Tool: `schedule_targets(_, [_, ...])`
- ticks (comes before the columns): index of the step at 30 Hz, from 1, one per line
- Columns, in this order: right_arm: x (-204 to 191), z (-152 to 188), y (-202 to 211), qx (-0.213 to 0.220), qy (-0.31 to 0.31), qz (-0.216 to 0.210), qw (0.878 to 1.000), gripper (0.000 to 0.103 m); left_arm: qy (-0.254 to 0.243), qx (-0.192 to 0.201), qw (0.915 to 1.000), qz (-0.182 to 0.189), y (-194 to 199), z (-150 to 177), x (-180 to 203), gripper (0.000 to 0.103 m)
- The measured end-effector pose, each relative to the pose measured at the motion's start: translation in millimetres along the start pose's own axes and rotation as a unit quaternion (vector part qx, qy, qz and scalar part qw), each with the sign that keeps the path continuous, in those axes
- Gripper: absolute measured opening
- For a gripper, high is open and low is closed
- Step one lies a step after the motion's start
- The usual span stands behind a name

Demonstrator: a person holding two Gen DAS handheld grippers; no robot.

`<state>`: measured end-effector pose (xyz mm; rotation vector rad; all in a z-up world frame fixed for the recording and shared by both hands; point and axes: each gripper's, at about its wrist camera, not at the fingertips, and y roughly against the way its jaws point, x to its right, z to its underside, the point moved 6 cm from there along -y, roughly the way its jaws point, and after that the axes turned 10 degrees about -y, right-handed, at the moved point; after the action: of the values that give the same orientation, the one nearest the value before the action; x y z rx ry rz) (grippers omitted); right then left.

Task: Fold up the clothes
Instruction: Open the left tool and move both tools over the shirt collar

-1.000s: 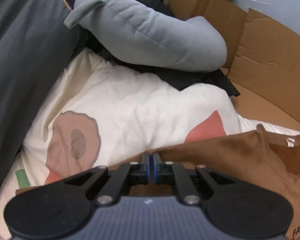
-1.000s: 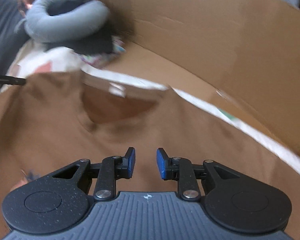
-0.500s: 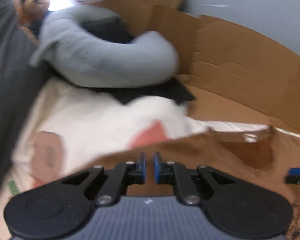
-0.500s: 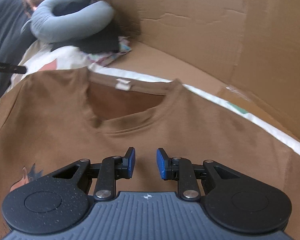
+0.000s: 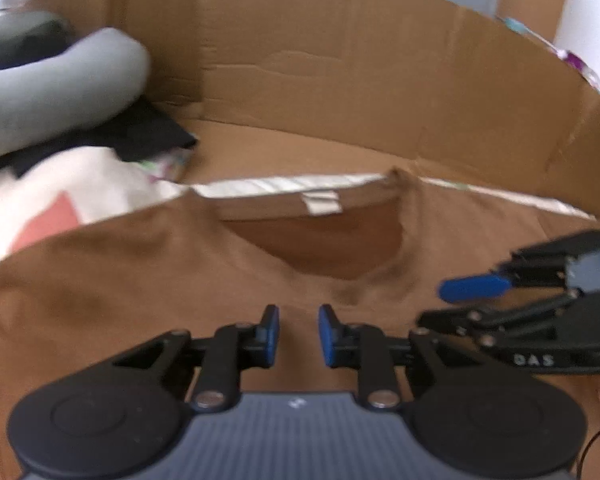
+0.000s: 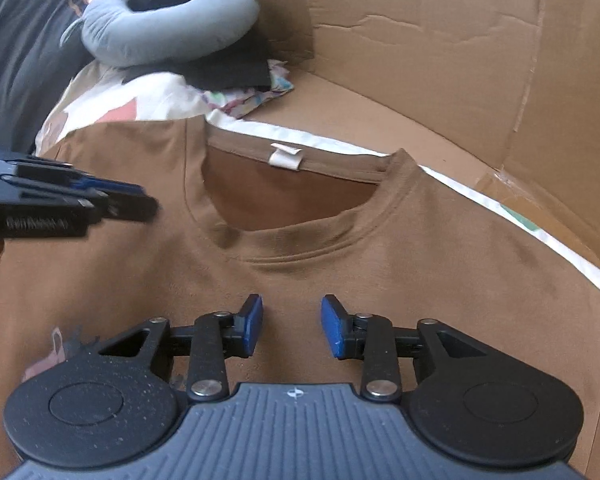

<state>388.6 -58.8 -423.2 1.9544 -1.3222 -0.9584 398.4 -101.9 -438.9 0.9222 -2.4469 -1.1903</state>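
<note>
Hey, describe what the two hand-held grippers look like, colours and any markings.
Both match: the left hand-held gripper and the right hand-held gripper have black linkage arms with silver pivot pins, blue finger pads, round black discs either side and a ribbed grey body. White lettering marks the right one's side.

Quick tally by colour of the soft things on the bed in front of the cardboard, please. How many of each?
Brown: 1, the T-shirt laid flat
Grey: 1, the curved pillow
Black: 1, the dark cloth under the pillow
White with prints: 1, the sheet
Multicoloured: 1, the patterned cloth beside the black one
Total: 5
</note>
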Motion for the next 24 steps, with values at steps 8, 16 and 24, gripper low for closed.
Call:
schedule_targets(8, [-3, -6, -15, 0.013, 0.005, 0.0, 1.0, 0.038, -0.003, -0.007, 0.9999, -0.01, -24, 2, 13, 0.023])
schedule_targets(16, [-4, -18, -26, 0.028, 0.004, 0.003, 1.0, 0.028, 0.014, 0.006, 0.9997, -0.017, -24, -1, 8, 0.02])
schedule_targets(24, [0, -23, -25, 0.044, -0.029, 0.002, 0.999, 0.019, 0.02, 0.013, 0.9994, -0.025, -27, -11, 7, 0.018])
